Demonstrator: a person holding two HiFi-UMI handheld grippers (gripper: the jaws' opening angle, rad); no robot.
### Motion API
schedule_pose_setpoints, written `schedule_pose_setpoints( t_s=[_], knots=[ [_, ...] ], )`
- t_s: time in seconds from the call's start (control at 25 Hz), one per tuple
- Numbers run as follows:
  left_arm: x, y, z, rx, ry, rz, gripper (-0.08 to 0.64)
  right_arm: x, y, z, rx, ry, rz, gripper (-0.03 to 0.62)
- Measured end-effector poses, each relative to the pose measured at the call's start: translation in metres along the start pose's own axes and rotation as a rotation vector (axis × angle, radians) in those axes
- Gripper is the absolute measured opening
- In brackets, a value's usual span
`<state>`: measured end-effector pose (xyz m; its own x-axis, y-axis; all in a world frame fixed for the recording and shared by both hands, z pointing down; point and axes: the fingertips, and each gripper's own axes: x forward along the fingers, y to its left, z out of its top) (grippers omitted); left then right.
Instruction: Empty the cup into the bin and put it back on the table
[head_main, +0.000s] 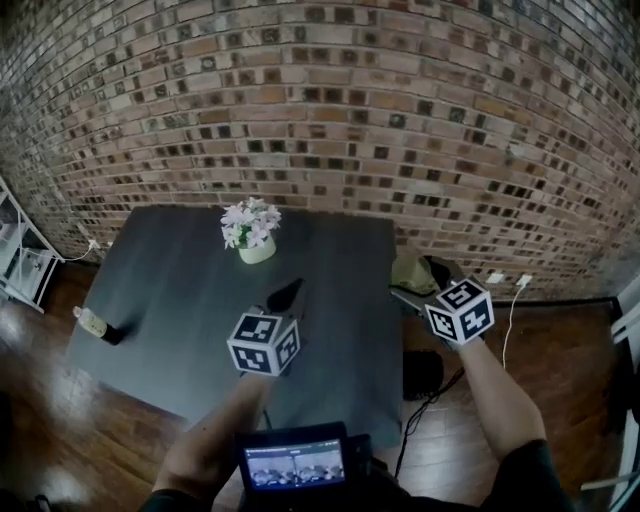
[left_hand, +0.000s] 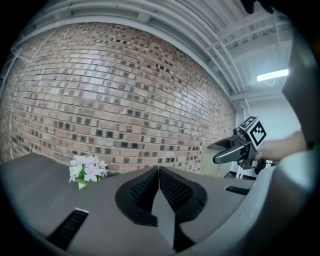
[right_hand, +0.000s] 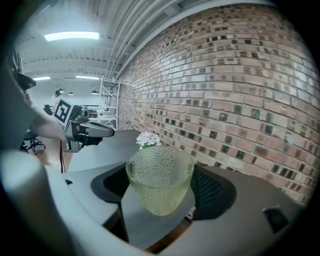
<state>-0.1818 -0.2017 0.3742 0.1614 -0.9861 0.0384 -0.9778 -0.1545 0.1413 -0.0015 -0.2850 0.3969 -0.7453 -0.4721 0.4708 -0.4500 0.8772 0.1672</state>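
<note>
- The right gripper (right_hand: 161, 175) holds a pale green cup (right_hand: 159, 186) of bumpy glass. Its two jaws stand wide apart, one pressed on each side of the cup.
- In the right gripper view the cup stands upright. Its long axis runs up and down, with the open mouth at the top and the narrower base at the bottom. I cannot tell whether anything is inside it.
- From the head view, the cup is just past the right edge of a dark grey table (head_main: 180, 300). It hangs off the table over a wooden floor (head_main: 560, 370), near a brick wall (head_main: 350, 110).
- The left gripper (left_hand: 159, 171) is empty, its jaws pressed together with nothing between them. It hovers over the near middle of the table and points toward the far right.
- The two grippers are well apart, the left over the table and the right beyond its edge.
- A small pot of white flowers (head_main: 252, 232) stands upright at the far middle of the table.
- A small bottle-shaped thing (head_main: 97, 325) lies on its side at the table's left edge.
- A white cable (head_main: 510, 320) runs down the floor to the right, from the foot of the wall.
</note>
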Motion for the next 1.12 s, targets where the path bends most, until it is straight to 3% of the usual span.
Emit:
schedule_pose_setpoints(
  t_s=[0.4,0.64,1.12],
  knots=[
    [-0.061,0.069,-0.038,-0.044,0.042,0.176,0.006,0.092,0.124,0.002,-0.038,-0.015,0.277,0.385],
    [-0.077,0.092,-0.064,-0.053,0.070,0.238,0.006,0.122,0.156,-0.015,-0.020,-0.012,0.347,0.385],
    [-0.088,0.132,-0.122,-0.082,0.136,0.331,0.008,0.198,0.185,-0.068,-0.004,0.046,0.411,0.385]
  ],
)
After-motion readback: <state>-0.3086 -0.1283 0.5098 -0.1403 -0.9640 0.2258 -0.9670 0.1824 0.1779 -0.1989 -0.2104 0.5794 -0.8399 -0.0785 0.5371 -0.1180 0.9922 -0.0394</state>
